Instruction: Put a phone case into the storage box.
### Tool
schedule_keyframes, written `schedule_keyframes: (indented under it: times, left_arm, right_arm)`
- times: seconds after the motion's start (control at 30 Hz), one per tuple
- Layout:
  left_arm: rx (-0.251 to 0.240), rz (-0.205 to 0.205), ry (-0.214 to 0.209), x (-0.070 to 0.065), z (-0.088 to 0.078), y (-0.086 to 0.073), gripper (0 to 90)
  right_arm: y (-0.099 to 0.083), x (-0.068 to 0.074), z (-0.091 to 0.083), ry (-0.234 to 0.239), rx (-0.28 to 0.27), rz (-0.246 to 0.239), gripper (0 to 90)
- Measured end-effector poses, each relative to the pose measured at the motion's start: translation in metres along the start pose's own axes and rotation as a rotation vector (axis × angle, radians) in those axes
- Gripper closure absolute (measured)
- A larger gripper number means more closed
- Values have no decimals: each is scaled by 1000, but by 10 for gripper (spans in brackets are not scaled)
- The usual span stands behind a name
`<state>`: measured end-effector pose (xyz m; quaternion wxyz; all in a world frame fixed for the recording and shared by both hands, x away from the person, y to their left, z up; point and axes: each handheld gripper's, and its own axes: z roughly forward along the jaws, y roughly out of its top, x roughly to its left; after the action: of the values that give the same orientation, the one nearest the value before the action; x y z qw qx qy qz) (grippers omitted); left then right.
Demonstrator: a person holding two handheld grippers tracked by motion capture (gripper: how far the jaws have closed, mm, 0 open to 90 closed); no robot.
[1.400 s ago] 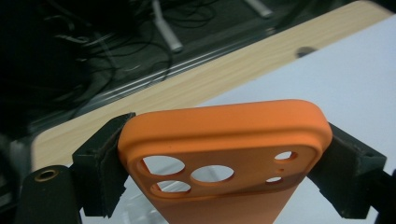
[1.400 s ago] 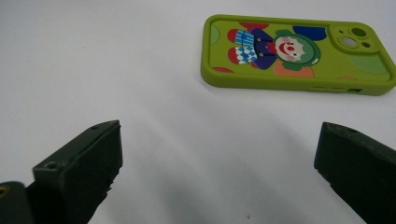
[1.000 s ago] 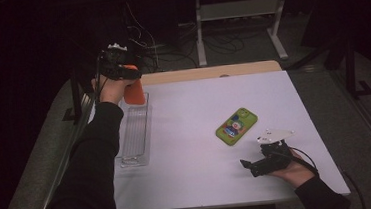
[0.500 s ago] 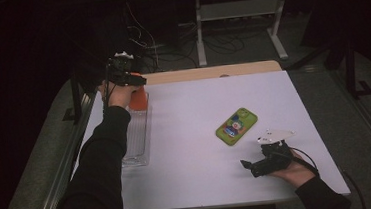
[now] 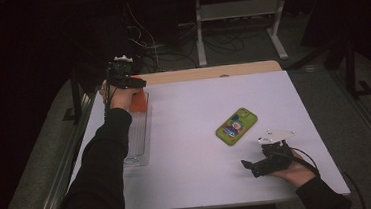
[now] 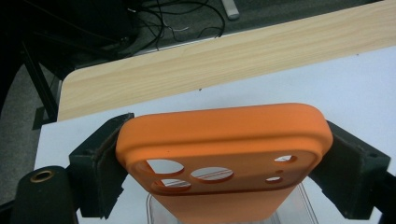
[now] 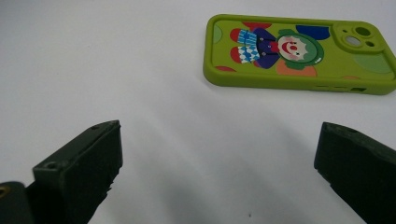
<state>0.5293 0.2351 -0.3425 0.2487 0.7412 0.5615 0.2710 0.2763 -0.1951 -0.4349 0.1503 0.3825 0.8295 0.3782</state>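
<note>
The left gripper (image 6: pixel 224 158) carries an orange phone case (image 6: pixel 224 154) between its two black jaws; the jaws sit against the case's two short ends and have just been opening slightly, with the case between them and both pads touching it. The case lies crosswise to the jaws, camera cut-outs facing the gripper's camera. Directly below the case is the far end of a clear plastic tray (image 6: pixel 299 205), its rim visible under the case's lower edge. In the high view the left gripper (image 5: pixel 127 84) hangs over that far end of the tray (image 5: pixel 139 148), which runs back from the gripper toward the person along the left edge of the white table (image 5: pixel 205 183); I cannot tell whether the tray holds anything. Just beyond the left gripper, a wooden strip (image 6: pixel 224 60) borders the table's far edge. The left arm is stretched forward, hand wrapped around the gripper body. The right gripper (image 5: pixel 253 167) rests low near the table's near-right part, hand under it, jaws spread wide with nothing between them. A green phone case (image 7: pixel 299 53) with a clown print lies flat ahead of those jaws, apart from them, with bare white table on every side of it.
</note>
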Motion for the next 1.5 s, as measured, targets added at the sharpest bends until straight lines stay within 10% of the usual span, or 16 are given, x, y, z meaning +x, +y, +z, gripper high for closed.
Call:
schedule_keyframes:
  times: [1.07, 1.5]
  left_arm:
    - [-48, -14, -25, 10, -9, 0, 18]
    - [-99, 41, -163, 4, -54, -12, 18]
  right_arm:
    - [0, 2, 1, 12, 12, -14, 1]
    - [2, 0, 1, 7, 8, 4, 1]
